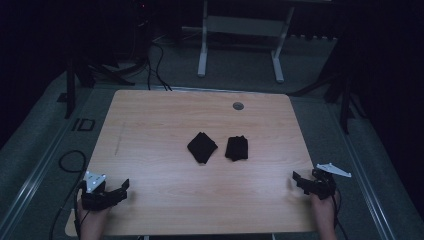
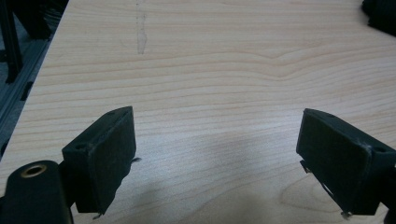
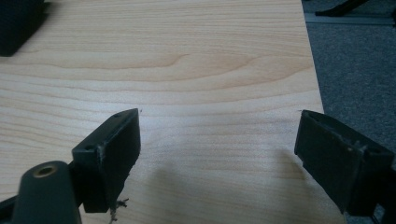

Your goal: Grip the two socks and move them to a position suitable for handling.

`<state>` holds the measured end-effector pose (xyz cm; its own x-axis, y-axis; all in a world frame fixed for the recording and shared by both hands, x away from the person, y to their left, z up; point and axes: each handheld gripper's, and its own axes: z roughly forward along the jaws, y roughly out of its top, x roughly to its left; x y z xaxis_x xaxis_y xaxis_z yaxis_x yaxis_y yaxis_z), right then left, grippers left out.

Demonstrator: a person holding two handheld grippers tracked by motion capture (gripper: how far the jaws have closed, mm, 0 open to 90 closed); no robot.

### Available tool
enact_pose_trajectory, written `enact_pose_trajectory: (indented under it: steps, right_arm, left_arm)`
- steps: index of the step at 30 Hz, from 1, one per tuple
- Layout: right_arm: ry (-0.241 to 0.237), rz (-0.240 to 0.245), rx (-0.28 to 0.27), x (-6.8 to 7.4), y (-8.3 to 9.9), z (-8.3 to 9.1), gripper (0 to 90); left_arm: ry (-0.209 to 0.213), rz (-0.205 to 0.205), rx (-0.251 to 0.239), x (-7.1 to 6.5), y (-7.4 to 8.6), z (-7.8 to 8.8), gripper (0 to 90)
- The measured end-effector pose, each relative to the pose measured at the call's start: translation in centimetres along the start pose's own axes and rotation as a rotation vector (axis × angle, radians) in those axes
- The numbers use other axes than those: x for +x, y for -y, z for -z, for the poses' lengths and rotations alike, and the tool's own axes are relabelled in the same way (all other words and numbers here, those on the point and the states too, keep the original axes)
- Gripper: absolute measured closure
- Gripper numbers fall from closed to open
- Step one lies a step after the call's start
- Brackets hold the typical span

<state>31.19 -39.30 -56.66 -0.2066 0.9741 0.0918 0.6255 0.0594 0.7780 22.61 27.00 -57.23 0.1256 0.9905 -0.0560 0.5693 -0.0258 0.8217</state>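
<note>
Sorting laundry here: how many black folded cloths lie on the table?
2: the left black cloth near the table's middle, the right black cloth just beside it, apart from it. Nothing seems hidden.

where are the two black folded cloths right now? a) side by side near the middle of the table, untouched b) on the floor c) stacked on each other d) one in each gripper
a: the left black cloth and the right black cloth lie apart, side by side mid-table, while the left gripper and right gripper sit open near the front corners.
</note>
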Motion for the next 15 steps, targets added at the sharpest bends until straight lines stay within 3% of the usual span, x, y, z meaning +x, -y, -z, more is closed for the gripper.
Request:
enact_pose_trajectory:
  steps: [2,7,12,15]
  right_arm:
    - [0.000,0.003,0.005,0.0,0.0,0.0,14.3]
    - [-0.038,0.026,0.039,0.0,-0.1,-0.3,14.3]
    - [-0.066,0.077,0.057,0.6,-0.4,-0.2,14.3]
    - [-0.077,0.080,0.060,1.0,-0.5,-0.2,14.2]
  left_arm:
    - [-0.011,-0.008,-0.004,0.0,0.0,-0.1,12.3]
    - [-0.030,0.029,-0.040,0.4,-0.1,0.2,10.8]
    - [-0.021,0.026,-0.074,0.2,-0.3,0.7,10.8]
    - [-0.005,0.013,-0.081,-0.2,-0.4,0.7,10.7]
